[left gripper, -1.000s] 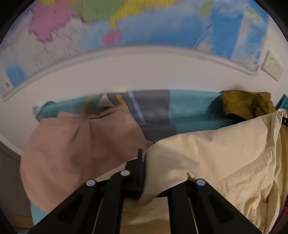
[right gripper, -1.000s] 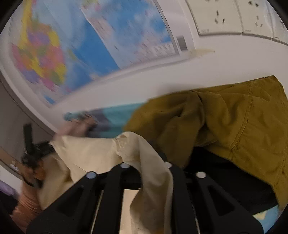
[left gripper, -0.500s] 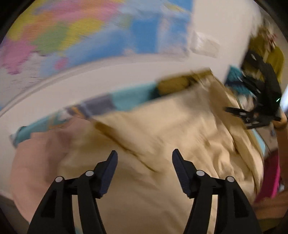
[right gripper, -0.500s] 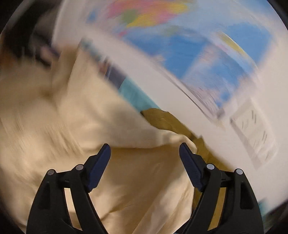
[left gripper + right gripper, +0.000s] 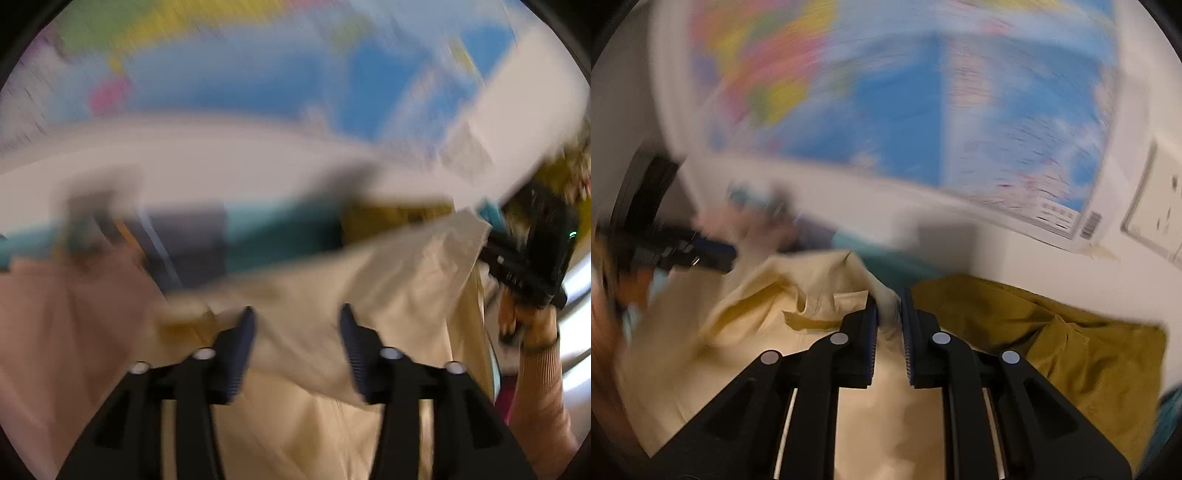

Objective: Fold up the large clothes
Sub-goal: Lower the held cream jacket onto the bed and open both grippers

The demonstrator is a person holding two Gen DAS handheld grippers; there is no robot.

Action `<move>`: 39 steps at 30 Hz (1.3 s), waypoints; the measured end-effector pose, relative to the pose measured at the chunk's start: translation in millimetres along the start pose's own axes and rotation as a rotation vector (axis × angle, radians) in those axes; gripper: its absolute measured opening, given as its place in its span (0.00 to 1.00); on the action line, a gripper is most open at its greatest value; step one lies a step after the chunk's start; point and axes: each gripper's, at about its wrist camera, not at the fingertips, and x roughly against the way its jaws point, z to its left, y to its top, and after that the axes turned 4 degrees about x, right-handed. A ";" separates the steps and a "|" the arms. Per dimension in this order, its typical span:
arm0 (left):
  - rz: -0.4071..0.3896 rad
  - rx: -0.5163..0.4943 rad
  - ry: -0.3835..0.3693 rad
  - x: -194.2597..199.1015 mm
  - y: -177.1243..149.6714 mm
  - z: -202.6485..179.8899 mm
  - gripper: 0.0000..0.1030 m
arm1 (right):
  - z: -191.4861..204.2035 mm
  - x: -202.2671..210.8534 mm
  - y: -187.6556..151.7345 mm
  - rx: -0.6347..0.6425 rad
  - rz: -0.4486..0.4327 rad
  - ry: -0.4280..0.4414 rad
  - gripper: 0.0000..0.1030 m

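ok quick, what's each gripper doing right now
left gripper: open, jaws closing slightly, empty above the cream cotton shirt.
right gripper: just closed, pinching a fold of the shirt.

gripper (image 5: 888, 314): black frame | blue ribbed pads | silver screws | ribbed beige sleeve (image 5: 541, 373)

The left gripper (image 5: 297, 332) is held open over a cream shirt (image 5: 332, 314). A map (image 5: 258, 74) is seen behind.
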 end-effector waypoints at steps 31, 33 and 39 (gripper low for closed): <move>0.026 -0.006 0.057 -19.3 -32.2 8.3 0.73 | 18.6 105.2 -229.5 -0.105 0.229 -0.129 0.75; -0.002 -0.077 0.081 -0.7 -52.4 -2.3 0.74 | 13.6 104.5 -242.3 -0.150 0.233 -0.103 0.31; -0.057 -0.242 0.165 36.3 -105.3 -26.3 0.74 | -13.8 159.8 -199.6 -0.182 0.076 -0.150 0.02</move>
